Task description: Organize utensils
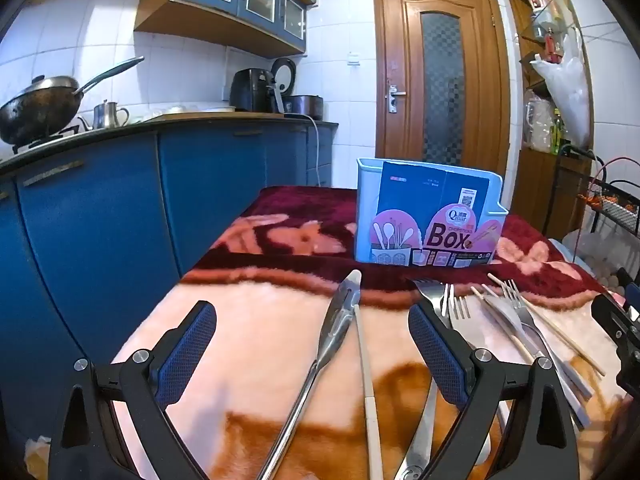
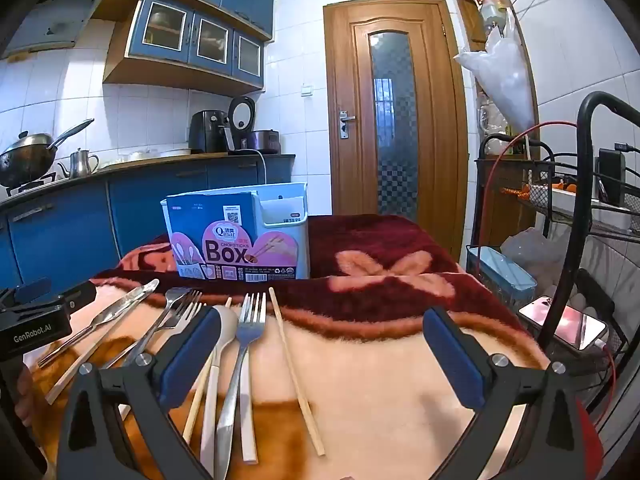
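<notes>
Both tools are wide open and empty: your left tool (image 1: 312, 356) straddles the butter knife (image 1: 320, 356) and one chopstick (image 1: 366, 376), your right tool (image 2: 322, 344) straddles a fork (image 2: 244, 344) and another chopstick (image 2: 296, 372). All utensils lie flat on the blanket-covered desk (image 2: 400, 380) on the near side of the chopsticks box (image 2: 240, 236), long axes running roughly toward it. The knife's blade tip points at the box, fork tines too, handles toward you; the left tool is nearer the knife.
</notes>
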Motion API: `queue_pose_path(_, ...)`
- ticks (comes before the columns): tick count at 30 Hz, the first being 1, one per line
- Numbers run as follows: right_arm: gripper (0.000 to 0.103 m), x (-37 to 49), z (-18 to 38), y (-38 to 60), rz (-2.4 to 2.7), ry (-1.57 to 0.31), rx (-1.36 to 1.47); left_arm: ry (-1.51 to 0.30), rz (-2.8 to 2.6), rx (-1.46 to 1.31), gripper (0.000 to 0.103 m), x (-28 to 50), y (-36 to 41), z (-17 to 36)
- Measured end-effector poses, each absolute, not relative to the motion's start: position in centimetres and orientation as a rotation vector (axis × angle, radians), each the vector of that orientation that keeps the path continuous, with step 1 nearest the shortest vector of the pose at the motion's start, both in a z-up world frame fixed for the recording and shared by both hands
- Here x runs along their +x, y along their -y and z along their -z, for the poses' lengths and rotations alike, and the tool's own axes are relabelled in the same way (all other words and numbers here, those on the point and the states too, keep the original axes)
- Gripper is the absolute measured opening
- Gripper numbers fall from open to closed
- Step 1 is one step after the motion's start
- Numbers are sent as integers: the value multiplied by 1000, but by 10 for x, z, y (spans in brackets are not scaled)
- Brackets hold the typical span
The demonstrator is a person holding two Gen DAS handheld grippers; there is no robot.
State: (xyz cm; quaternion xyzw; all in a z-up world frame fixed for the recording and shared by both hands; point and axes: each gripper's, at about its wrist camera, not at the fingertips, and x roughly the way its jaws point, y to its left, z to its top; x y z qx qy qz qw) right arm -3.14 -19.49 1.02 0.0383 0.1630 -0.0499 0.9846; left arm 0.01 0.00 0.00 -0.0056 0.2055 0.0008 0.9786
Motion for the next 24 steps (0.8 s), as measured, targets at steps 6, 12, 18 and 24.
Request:
queue_pose_path(6,103,-31,-10,195,101,-327,76,-409,0,-13,97,0,0,0)
queue_pose_path(12,103,-31,-10,195,101,-326,76,-408,2,-9,97,0,0,0)
queue_pose_path(18,103,-32,-10,195,100,-325,75,-409,3,-9,97,-3,0,1)
queue_pose_path(24,103,-32,-11,195,100,-325,75,-409,1,-10,97,-3,0,1)
